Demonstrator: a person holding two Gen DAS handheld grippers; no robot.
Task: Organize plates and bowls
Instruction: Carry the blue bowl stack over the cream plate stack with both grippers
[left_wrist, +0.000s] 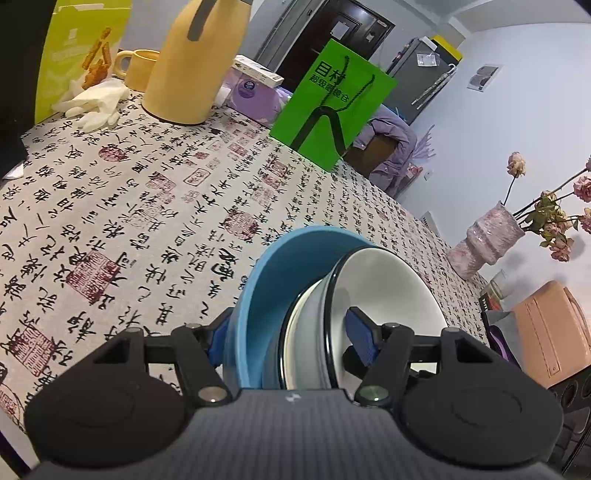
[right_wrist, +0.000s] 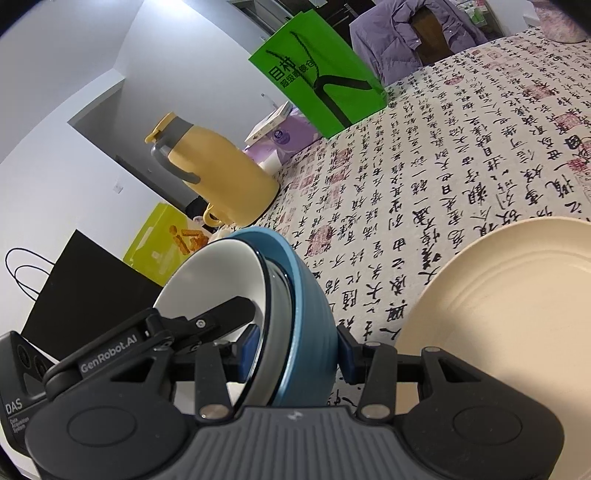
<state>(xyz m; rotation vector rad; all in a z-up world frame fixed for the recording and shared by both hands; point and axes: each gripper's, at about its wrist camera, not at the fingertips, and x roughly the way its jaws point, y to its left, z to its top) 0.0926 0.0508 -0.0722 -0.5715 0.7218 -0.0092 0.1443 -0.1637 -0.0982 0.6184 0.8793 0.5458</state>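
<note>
A blue bowl (left_wrist: 258, 280) with a black-rimmed white bowl (left_wrist: 388, 288) nested in it hangs tilted on its side above the table. My left gripper (left_wrist: 288, 338) is shut on the stack's walls, one pad outside the blue bowl and one inside the white bowl. My right gripper (right_wrist: 298, 350) is shut on the opposite side of the blue bowl (right_wrist: 310, 295) and white bowl (right_wrist: 210, 277) in the same way. One of the left gripper's fingers (right_wrist: 229, 308) reaches into the white bowl. A cream plate (right_wrist: 498, 314) lies on the table at the right.
The table wears a calligraphy-print cloth (left_wrist: 147, 206). At its far side stand a yellow jug (left_wrist: 192, 62), a yellow mug (left_wrist: 136, 68), white gloves (left_wrist: 96, 103), a green paper bag (left_wrist: 328, 107) and a pink vase with flowers (left_wrist: 487, 236). A black bag (right_wrist: 81, 288) stands at the left.
</note>
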